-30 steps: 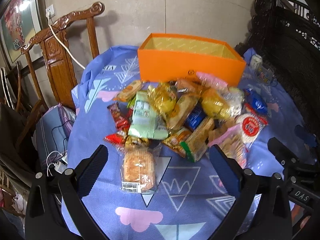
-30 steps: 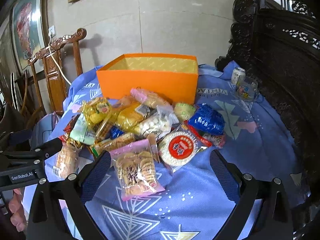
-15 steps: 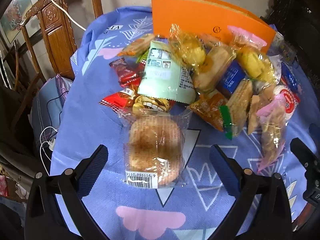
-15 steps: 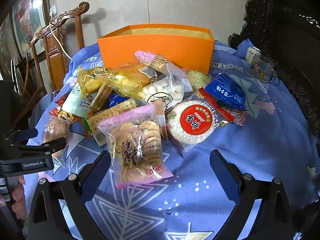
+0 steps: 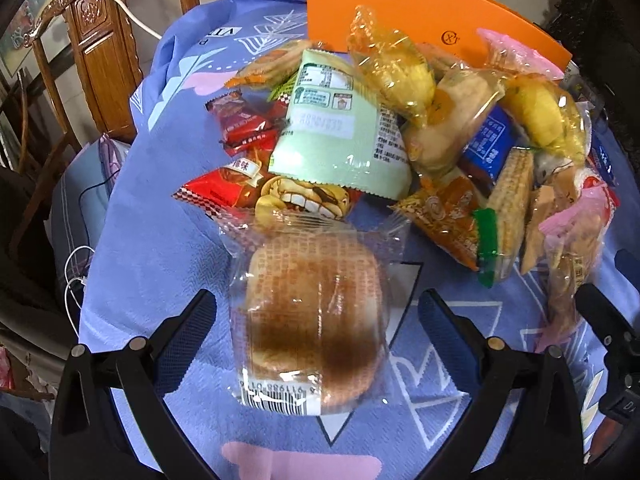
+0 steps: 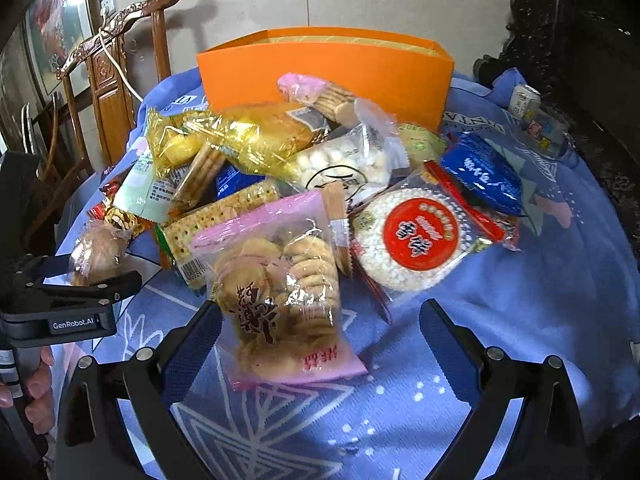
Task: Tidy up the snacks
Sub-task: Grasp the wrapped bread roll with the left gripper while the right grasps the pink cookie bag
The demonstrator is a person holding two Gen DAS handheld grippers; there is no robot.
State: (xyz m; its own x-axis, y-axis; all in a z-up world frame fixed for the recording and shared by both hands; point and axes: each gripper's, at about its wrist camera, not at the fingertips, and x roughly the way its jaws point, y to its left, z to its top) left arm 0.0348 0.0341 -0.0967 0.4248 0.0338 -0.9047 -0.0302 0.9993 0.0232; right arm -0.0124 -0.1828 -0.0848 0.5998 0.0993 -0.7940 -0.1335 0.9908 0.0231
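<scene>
At lower centre of the left view, the wide left hand-held gripper (image 5: pixel 312 320) flanks a bun (image 5: pixel 312 316); the right view alone shows the wide right hand-held gripper (image 6: pixel 320 328) flanking a biscuit bag (image 6: pixel 280 292).

Heaped against the front wall of the open orange box (image 6: pixel 326 70): mixed wrapped snacks. Nearest that wall, a yellow cake packet (image 6: pixel 256 134); farther out, a pale green pouch (image 5: pixel 340 128), a round rice-cracker pack with red label (image 6: pixel 416 232), a pink biscuit bag (image 6: pixel 280 280). Farthest from the box, lying flat, a clear-wrapped browned bun (image 5: pixel 312 312).
</scene>
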